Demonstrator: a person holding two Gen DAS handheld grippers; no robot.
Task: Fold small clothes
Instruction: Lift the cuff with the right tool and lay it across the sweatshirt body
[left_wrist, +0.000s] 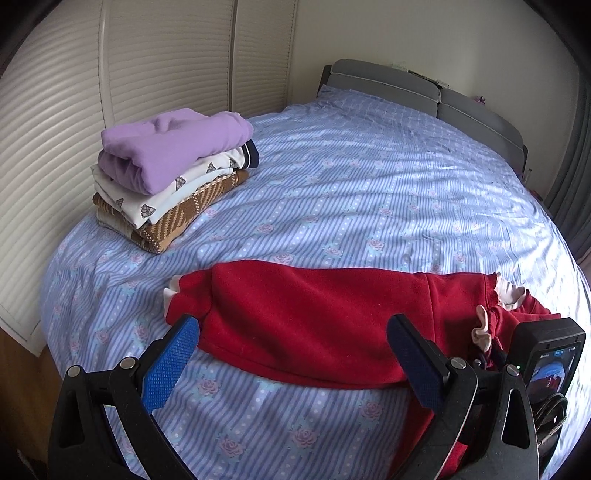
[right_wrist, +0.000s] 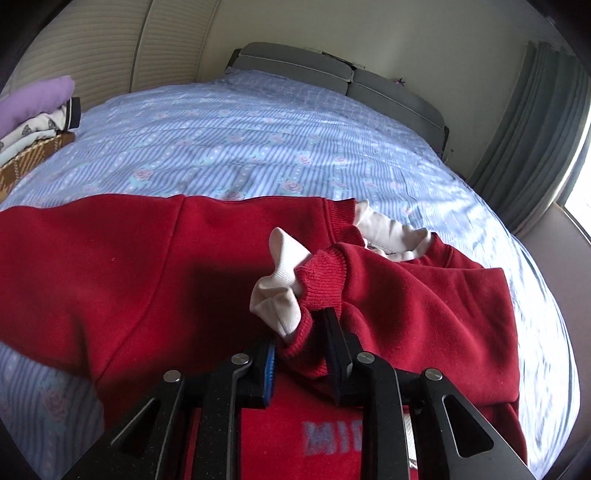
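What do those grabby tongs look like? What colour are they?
Both tongs are black and chunky, with round silver bolts at the joints. The left tongs have bumpy bright blue pads on the inside of each finger. The right tongs have blue pads too. Its body, seen from the left camera, carries a small lit screen and dark cables underneath.

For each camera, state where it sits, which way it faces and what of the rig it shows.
Left wrist: on the left gripper, low at the bed's foot, facing the headboard; its two open fingers frame the red sweater, with the right gripper's back at the right edge.
Right wrist: on the right gripper, close above the sweater, facing the headboard; its fingers pinch a cuff.
Shared: sweater, bed, headboard and the folded stack.
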